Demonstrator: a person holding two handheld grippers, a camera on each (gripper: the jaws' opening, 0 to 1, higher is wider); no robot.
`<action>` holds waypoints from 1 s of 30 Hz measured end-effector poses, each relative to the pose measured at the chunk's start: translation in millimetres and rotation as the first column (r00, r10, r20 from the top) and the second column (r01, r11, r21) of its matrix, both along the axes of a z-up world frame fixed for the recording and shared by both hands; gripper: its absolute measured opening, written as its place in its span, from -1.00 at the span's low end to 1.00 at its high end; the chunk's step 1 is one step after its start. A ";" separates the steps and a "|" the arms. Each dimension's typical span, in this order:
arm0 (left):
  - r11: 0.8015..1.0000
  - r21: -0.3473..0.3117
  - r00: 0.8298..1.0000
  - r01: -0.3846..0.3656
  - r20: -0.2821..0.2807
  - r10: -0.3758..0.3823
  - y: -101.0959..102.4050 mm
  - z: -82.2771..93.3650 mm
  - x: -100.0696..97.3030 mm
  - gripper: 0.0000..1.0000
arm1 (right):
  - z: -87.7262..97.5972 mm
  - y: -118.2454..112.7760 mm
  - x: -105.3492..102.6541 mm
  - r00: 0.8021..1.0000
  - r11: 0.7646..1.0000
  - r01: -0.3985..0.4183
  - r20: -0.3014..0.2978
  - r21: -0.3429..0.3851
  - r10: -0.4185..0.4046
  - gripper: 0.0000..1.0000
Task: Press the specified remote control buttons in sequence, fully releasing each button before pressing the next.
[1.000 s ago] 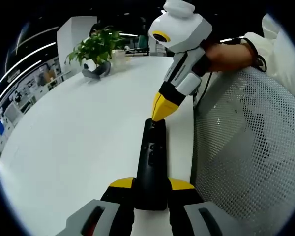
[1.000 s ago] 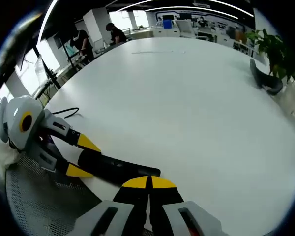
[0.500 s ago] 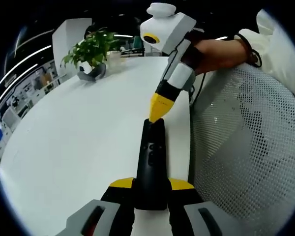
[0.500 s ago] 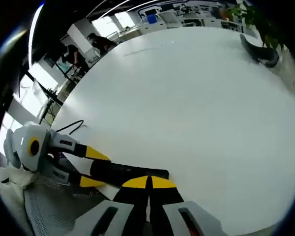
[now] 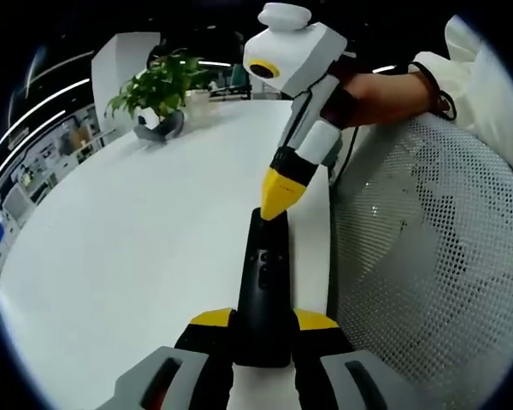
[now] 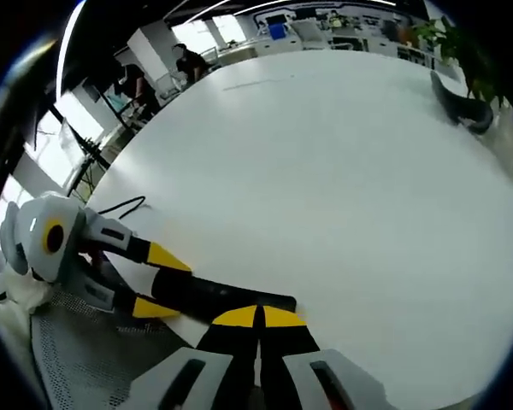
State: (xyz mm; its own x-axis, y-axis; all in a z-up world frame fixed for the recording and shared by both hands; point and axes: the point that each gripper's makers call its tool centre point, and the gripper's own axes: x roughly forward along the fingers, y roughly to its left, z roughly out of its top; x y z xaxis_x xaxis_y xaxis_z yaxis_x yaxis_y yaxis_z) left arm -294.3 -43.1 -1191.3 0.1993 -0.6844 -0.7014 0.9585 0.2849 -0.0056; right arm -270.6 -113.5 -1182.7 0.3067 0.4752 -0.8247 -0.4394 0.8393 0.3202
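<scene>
A long black remote control (image 5: 262,286) lies along the edge of the white table (image 5: 137,231), and my left gripper (image 5: 262,323) is shut on its near end. In the left gripper view my right gripper (image 5: 279,198) comes down from the upper right, jaws shut, its yellow tip touching the remote's far end. In the right gripper view my right gripper (image 6: 258,319) is shut with nothing between its jaws, just over the remote (image 6: 227,297). The left gripper (image 6: 150,282) enters there from the left, holding the remote.
A potted plant (image 5: 161,92) in a dark holder stands at the table's far end. A white mesh chair back (image 5: 427,256) sits right beside the table edge. A black cable (image 6: 120,205) lies on the table. People (image 6: 188,60) stand in the background.
The right gripper has tilted and its tip has come down slightly on the remote's far end. The left gripper and remote have stayed put.
</scene>
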 end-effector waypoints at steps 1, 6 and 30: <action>1.000 0.000 1.000 0.000 0.000 0.000 0.1 -0.1 0.1 -0.50 | -0.2 -0.4 0.5 1.000 1.000 0.013 -0.009 0.003 -0.013 -1.00; 1.000 -0.002 1.000 0.000 0.000 0.000 0.2 -0.1 0.3 -0.50 | 0.1 -0.8 1.3 0.999 0.999 0.031 -0.030 0.028 -0.030 -1.00; 1.000 0.006 1.000 0.002 -0.004 -0.002 4.5 -0.1 -0.6 -0.50 | 1.4 -11.2 0.9 0.982 0.987 0.152 -0.119 0.057 -0.144 -1.00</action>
